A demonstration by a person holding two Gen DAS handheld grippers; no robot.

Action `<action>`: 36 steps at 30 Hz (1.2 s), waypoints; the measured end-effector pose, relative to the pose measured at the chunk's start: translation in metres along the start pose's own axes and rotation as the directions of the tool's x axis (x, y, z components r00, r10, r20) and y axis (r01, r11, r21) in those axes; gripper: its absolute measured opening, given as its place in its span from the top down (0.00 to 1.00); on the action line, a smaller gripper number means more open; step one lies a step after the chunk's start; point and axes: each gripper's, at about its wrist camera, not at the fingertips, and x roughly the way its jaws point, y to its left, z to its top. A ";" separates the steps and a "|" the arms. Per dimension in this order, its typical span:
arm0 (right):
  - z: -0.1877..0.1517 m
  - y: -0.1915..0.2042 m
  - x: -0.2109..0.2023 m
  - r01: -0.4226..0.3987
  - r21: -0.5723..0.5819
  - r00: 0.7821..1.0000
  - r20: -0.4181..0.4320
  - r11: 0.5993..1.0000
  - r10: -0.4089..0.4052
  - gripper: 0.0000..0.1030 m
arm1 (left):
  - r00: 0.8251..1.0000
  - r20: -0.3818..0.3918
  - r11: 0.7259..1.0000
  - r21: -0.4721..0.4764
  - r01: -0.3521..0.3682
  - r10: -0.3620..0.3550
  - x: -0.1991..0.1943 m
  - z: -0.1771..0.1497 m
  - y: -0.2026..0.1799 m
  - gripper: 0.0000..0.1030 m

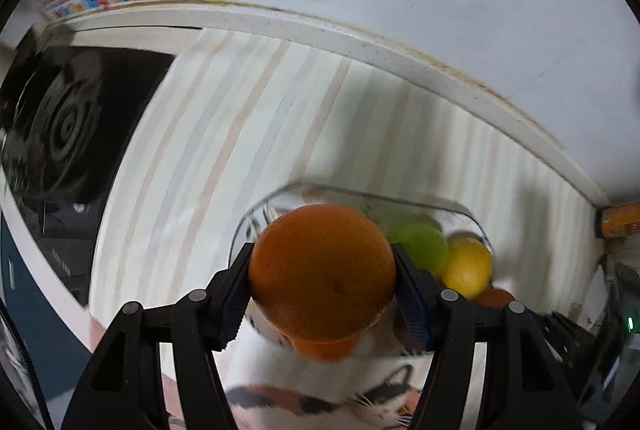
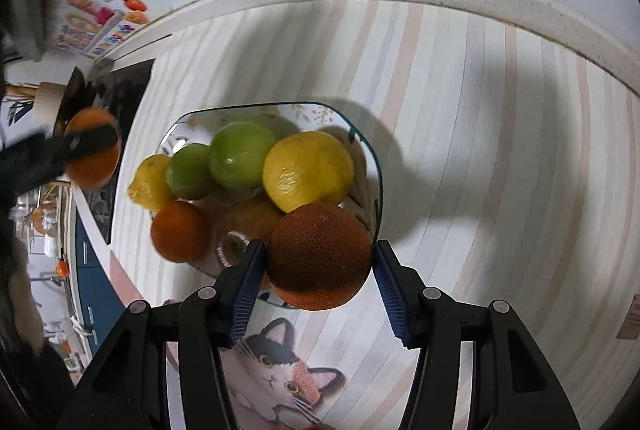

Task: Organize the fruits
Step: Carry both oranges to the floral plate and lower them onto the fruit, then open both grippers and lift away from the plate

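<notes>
Left gripper [image 1: 322, 284] pinches round orange [image 1: 322, 270]

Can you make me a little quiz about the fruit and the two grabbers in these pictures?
1. True or false: the left gripper holds an orange.
2. Which fruit sits between the fingers of the right gripper? A) a dark orange B) a banana C) a lemon
3. Fill in: in the right wrist view, the glass bowl holds two ____ fruits, the bigger green fruit and the smaller green fruit, next to the big lemon.

Key: 1 true; 2 A; 3 green.
</notes>
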 end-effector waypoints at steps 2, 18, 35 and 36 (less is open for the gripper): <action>0.000 0.001 0.003 -0.005 0.008 1.000 -0.002 1.000 0.005 0.44 | 0.999 -0.041 1.000 0.012 -0.007 0.008 0.016 0.016 0.002 0.39; -0.009 -0.006 0.021 -0.027 0.071 0.999 -0.029 0.997 0.029 0.43 | 0.964 -0.258 0.995 0.082 -0.051 0.071 0.094 0.027 0.001 0.38; -0.020 0.010 -0.025 0.179 -0.052 0.983 0.052 0.983 -0.176 0.10 | 0.997 -0.063 0.999 -0.007 -0.049 0.048 0.009 -0.034 0.011 0.16; -0.023 0.011 -0.029 0.190 -0.064 0.981 0.059 0.980 -0.186 0.10 | 0.998 -0.043 0.999 -0.013 -0.050 0.050 0.000 -0.045 0.011 0.16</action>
